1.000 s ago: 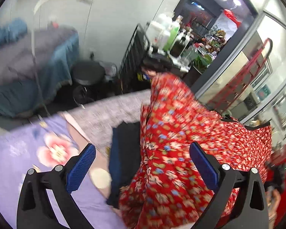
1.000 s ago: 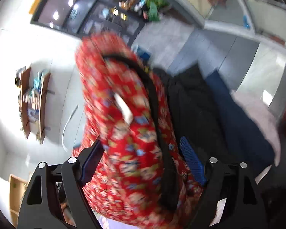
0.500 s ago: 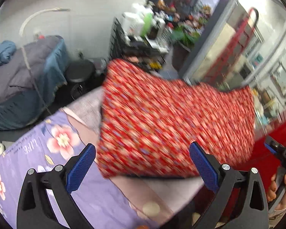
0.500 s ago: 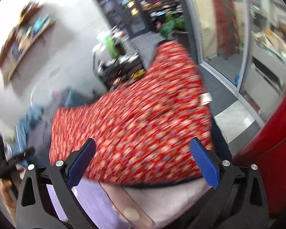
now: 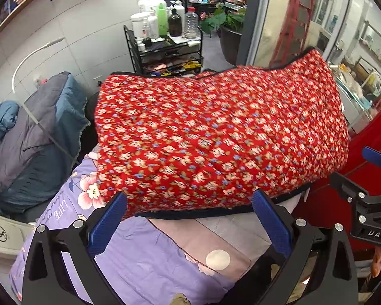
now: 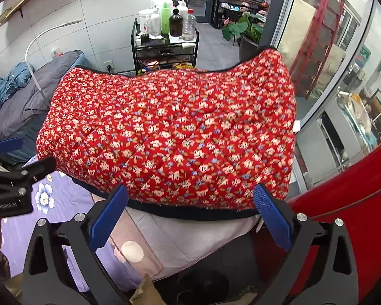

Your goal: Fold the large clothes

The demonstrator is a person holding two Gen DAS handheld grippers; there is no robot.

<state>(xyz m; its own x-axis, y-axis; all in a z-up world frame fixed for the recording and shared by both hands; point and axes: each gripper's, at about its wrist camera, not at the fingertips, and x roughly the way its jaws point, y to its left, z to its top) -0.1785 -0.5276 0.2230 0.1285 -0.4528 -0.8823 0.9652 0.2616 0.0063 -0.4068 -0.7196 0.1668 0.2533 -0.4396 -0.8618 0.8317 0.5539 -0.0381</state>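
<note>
Ahead of both grippers: quilted garment (image 5: 216, 137) laid flat, long axis crosswise. Left gripper (image 5: 189, 225) spread wide, empty. Right gripper (image 6: 190, 225) just opened, empty.

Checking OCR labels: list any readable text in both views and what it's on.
"LIFE": purple bedsheet; smaller line beside it unreadable.
"DAS": right claw body, partial.
"GenRobot.AI": left claw body, blurry.
"S" emblem: white bin.
Bottle labels: too small.
</note>
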